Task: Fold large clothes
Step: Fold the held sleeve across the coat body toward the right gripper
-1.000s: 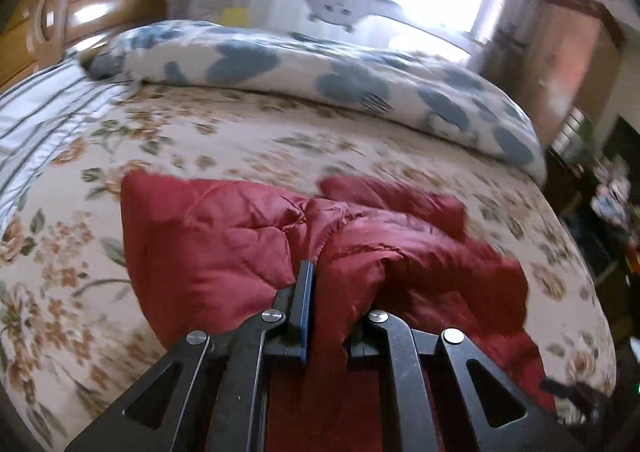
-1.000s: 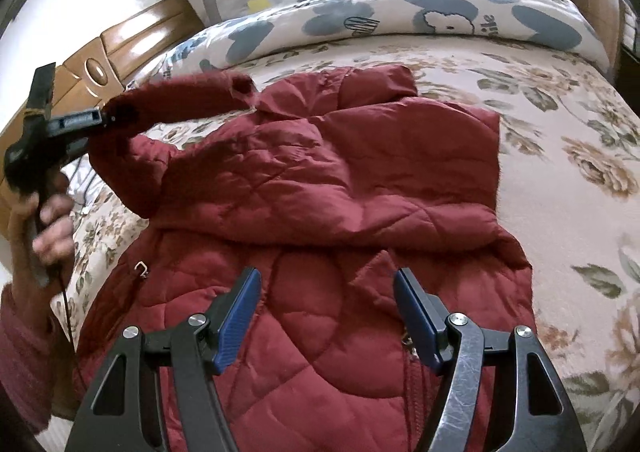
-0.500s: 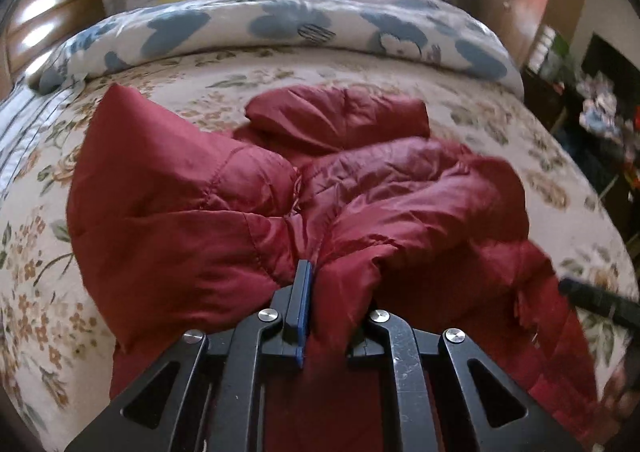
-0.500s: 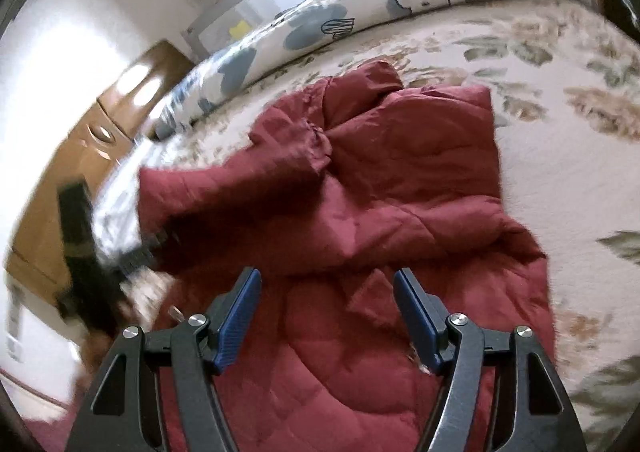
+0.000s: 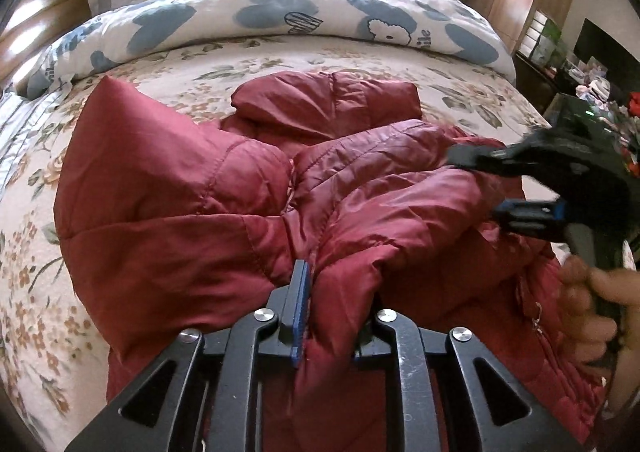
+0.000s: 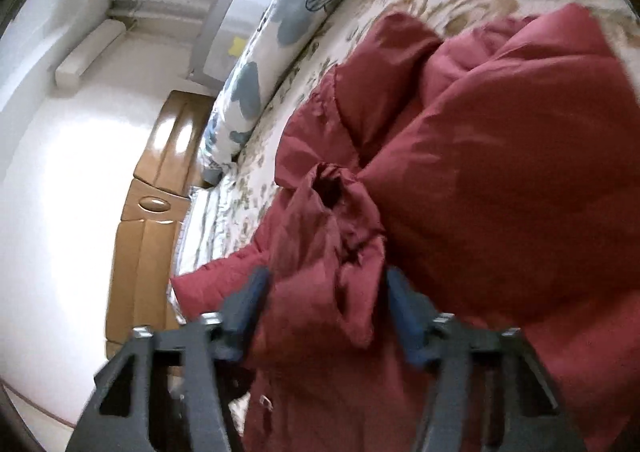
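1. A red quilted jacket lies bunched in the middle of a floral bed, one sleeve drawn across its body for a fold.
2. The left claw, its jaws just easing apart, pinches that sleeve.
3. The right claw, just narrowing, straddles the cuff; a firm grip cannot be told.
4. Bare bedspread rings the jacket, the rolled duvet well behind.
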